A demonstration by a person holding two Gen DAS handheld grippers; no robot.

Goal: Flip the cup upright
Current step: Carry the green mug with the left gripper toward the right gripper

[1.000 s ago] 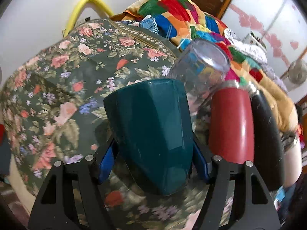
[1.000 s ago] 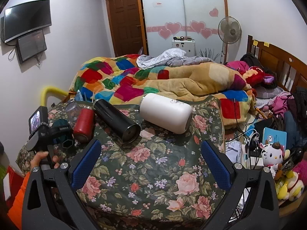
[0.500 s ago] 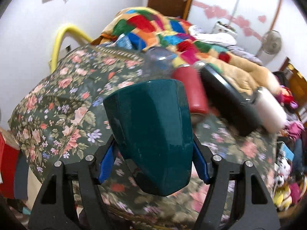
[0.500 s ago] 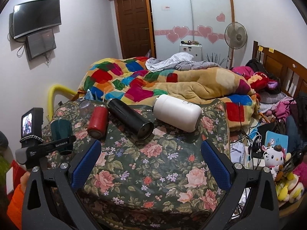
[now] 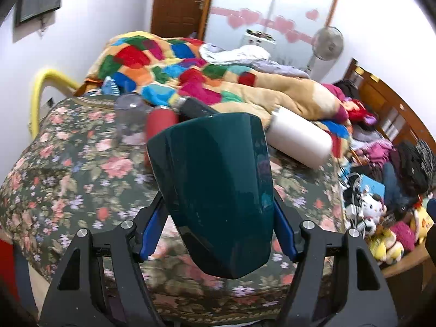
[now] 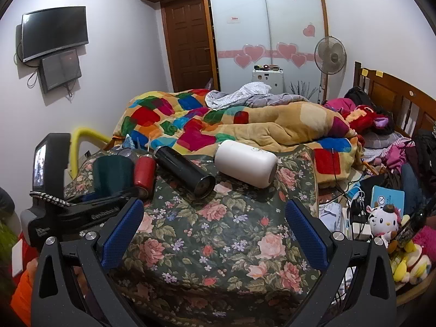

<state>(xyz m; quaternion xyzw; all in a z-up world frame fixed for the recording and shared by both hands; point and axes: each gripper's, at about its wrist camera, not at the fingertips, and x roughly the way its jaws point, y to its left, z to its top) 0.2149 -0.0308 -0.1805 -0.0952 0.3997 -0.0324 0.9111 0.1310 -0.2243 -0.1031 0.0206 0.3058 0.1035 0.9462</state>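
My left gripper (image 5: 216, 231) is shut on a dark teal cup (image 5: 218, 188), its blue pads pressing both sides, holding it above the floral-cloth table (image 5: 68, 179). The cup's wide end points away from me. In the right wrist view the teal cup (image 6: 111, 173) and the left gripper (image 6: 90, 212) show at the table's left side. My right gripper (image 6: 214, 230) is open and empty, above the table's near part.
A red cup (image 6: 144, 173), a black flask (image 6: 185, 171) and a white cup (image 6: 246, 163) lie on their sides at the table's back. A clear cup (image 5: 129, 121) stands at the back left. The bed with a patchwork quilt (image 6: 190, 120) lies behind. Clutter and toys (image 6: 384, 220) are on the right.
My left gripper lifted the teal cup off the table and swung its view to the right and up. The right gripper drew slightly nearer the table and stayed open.
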